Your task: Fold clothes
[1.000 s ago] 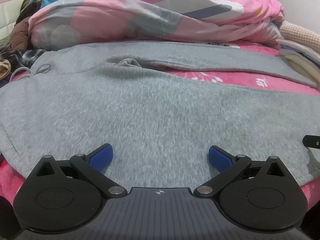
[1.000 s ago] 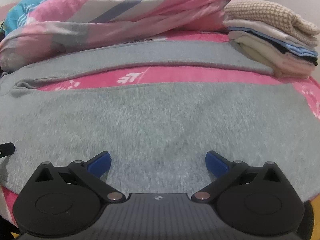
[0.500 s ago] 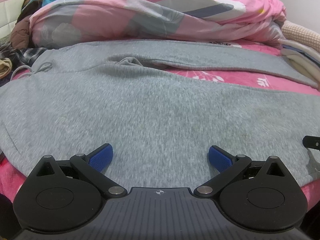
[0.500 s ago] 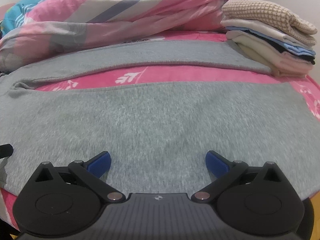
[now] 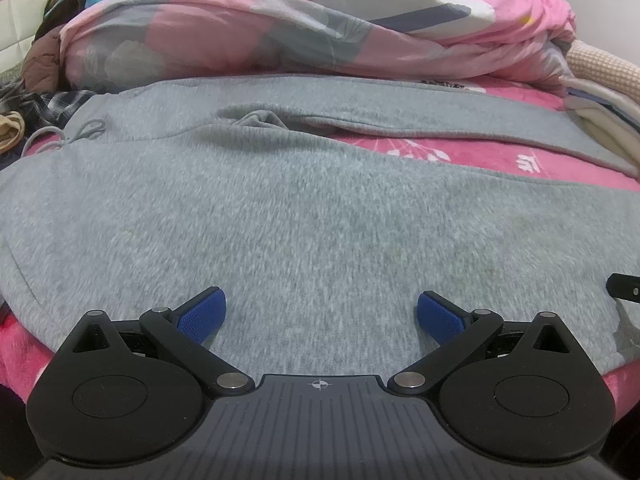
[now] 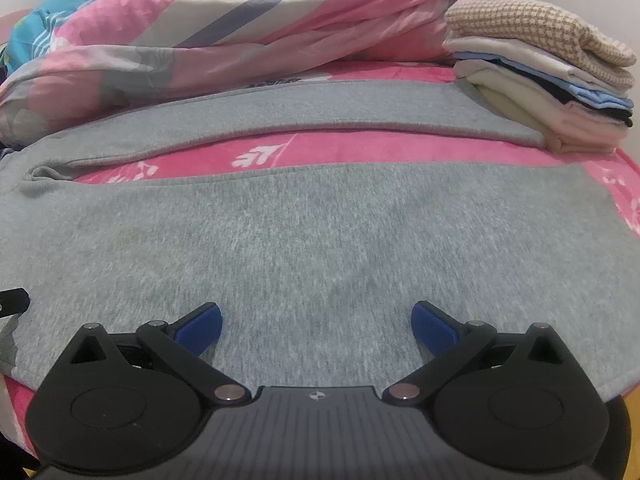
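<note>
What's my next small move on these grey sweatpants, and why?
Probably lower both open grippers, left gripper and right gripper, onto the near edge of the grey sweatpants and pinch: the pants lie flat and unfolded, and neither holds fabric.

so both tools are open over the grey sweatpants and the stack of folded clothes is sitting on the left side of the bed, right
Not quite. The stack of folded clothes sits on the right side of the bed, as the right wrist view shows. The rest holds: the left tool and the right tool are both open over the grey sweatpants.
</note>
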